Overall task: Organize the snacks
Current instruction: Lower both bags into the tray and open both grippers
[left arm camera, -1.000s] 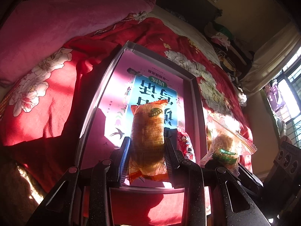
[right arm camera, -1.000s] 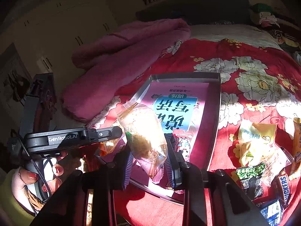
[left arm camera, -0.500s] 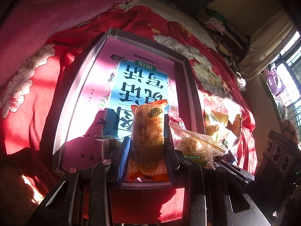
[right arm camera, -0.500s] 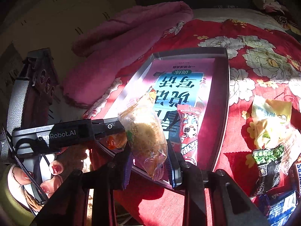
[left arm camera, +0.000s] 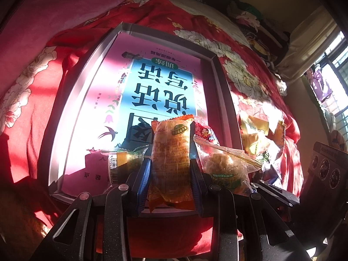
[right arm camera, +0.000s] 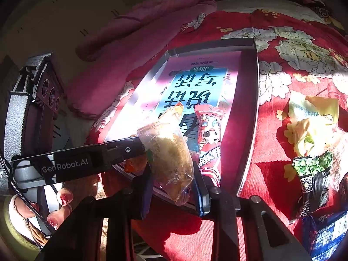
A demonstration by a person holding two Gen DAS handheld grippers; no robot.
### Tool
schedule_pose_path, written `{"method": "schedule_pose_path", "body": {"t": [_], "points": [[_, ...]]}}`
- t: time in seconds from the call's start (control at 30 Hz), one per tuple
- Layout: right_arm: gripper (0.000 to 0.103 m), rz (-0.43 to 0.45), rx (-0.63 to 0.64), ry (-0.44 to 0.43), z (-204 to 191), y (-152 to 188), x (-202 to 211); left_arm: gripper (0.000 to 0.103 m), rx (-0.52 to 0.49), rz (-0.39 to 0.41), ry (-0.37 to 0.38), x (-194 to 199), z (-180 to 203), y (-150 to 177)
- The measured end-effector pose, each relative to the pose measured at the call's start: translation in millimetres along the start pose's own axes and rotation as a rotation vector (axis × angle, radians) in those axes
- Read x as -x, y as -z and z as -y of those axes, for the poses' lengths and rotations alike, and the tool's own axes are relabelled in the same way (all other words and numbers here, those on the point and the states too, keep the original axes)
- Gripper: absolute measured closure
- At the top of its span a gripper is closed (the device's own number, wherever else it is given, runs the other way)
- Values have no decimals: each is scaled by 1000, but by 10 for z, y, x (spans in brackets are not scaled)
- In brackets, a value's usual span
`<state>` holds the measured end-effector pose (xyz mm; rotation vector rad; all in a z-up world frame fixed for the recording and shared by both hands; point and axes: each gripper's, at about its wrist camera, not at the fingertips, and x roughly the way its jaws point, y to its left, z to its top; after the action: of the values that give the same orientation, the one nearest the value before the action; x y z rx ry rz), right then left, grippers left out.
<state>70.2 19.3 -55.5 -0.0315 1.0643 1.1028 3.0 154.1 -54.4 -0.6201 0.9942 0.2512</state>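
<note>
Nearest you, your left gripper [left arm camera: 170,169] has its jaws clamped across the middle of an orange bread packet [left arm camera: 170,152], held upright so its bottom end can go down first into the tray. Your right gripper [right arm camera: 171,174] likewise pinches a clear packet of crumbly cake [right arm camera: 167,152] by its sides, tilted toward the left; in the left wrist view that packet [left arm camera: 224,165] hangs just right of the orange one, so you are bringing both in side by side over the near edge.

Just beyond the jaws lies the shallow grey tray [left arm camera: 224,95], resting on the red floral bedspread [left arm camera: 32,113], with a pink and blue book cover [left arm camera: 161,91] lining its floor. A red cartoon snack stick [right arm camera: 209,134] already lies in the near right part of the tray, and a small barcoded packet [left arm camera: 124,163] seems to sit at the near left, though your jaws partly hide it.

To the right, outside the tray, loose snacks wait on the bed: a yellow packet [right arm camera: 313,119] and a green pea packet [right arm camera: 311,174]. Farther off, a pink blanket [right arm camera: 141,34] lies bunched.
</note>
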Motion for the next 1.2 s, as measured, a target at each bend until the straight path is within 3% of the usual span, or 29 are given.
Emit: {"method": "schedule_pose_path", "body": {"t": [0.3,0.5,1.2], "points": [[70,-16,8,21,-19,27,11,67,-10,-7,-16,-18,28,12],[65,-3,22,30,-48,44,68,67,-13,-9,-21,-16,30,11],[61,44,48,77,-50,44,216,63,-17,1,-26,38,28,11]]}}
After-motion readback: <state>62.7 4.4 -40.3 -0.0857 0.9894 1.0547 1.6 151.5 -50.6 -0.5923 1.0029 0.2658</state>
